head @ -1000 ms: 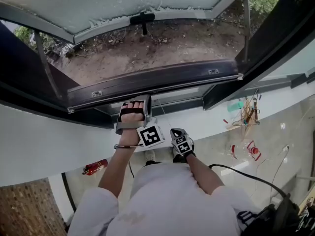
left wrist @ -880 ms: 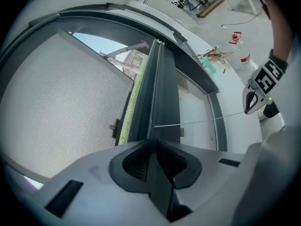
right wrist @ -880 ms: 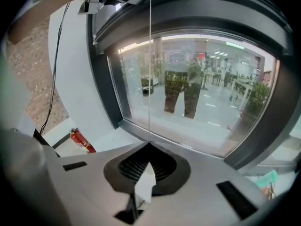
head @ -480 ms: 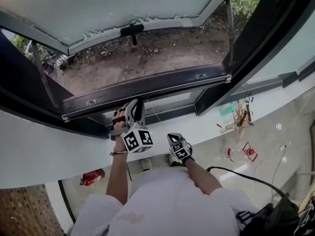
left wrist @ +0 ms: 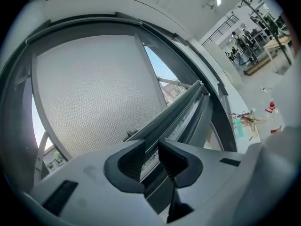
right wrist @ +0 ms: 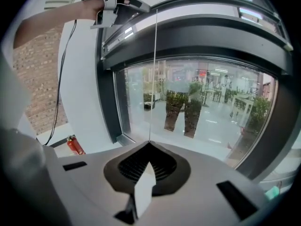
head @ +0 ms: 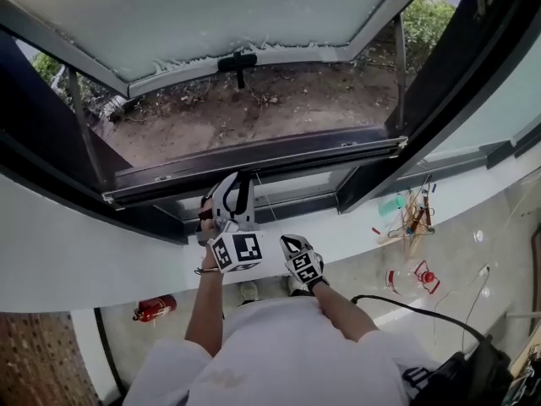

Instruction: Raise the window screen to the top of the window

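Ahead of your left gripper (left wrist: 149, 145), the screen (left wrist: 94, 93) is fine grey woven mesh, matt; the bar (left wrist: 178, 108) in its ribbed black pads (left wrist: 129, 163) looks like smooth dark metal. Your right gripper (right wrist: 149, 143) pinches a thin pale cord (right wrist: 154, 79) before glossy, reflecting glass (right wrist: 211, 107).

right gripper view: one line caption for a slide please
Right tongs shut on the thin pull cord running up to the screen bar, which the left tongs clamp.

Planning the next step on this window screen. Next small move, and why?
Probably lift the dark metal screen bar straight up with the left hand-held gripper, whose jaws clamp its lip. The bar sits low in the opening, and the right hand-held gripper is shut on the thin pale pull cord.
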Available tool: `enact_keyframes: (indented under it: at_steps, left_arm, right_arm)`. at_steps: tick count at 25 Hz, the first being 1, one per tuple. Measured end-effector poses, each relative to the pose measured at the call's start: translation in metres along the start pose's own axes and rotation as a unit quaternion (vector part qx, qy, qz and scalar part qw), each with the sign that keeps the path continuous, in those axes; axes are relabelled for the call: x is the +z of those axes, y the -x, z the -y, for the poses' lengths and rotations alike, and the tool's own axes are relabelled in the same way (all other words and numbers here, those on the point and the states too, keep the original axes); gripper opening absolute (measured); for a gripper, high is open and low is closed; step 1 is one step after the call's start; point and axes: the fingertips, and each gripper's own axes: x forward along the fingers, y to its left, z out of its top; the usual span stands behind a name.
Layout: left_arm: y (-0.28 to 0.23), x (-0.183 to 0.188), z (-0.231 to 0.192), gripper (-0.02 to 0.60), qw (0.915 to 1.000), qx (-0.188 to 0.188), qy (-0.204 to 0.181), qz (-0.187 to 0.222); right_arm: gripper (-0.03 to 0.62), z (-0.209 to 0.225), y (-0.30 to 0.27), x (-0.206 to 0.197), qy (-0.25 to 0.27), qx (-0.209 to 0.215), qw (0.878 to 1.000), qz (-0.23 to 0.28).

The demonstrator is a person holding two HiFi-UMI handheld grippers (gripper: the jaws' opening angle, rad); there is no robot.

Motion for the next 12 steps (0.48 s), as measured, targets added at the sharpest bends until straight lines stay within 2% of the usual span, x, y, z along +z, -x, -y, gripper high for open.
enact_keyframes:
  at_steps: [2,4,7,12]
  left_arm:
    - [0.003,0.002,-0.004,0.064,0.9996,0.011,0.026,0.007]
    - [0.008,0.002,-0.010,0.064,0.9974,0.021,0.068,0.013]
    - [0.013,-0.003,-0.016,0.063,0.9910,0.021,0.131,0.019]
    - [0.021,-0.008,-0.022,0.063,0.9779,0.019,0.207,0.026]
  right_arm:
    - [0.002,-0.001,0.000,0.002,-0.001,0.002,1.000,0.003]
    - [0.002,0.001,-0.001,0.004,-0.004,0.002,1.000,0.006]
    - [0.002,0.003,-0.004,0.007,-0.007,0.004,1.000,0.009]
    - [0.002,0.001,-0.013,0.012,-0.008,0.015,1.000,0.013]
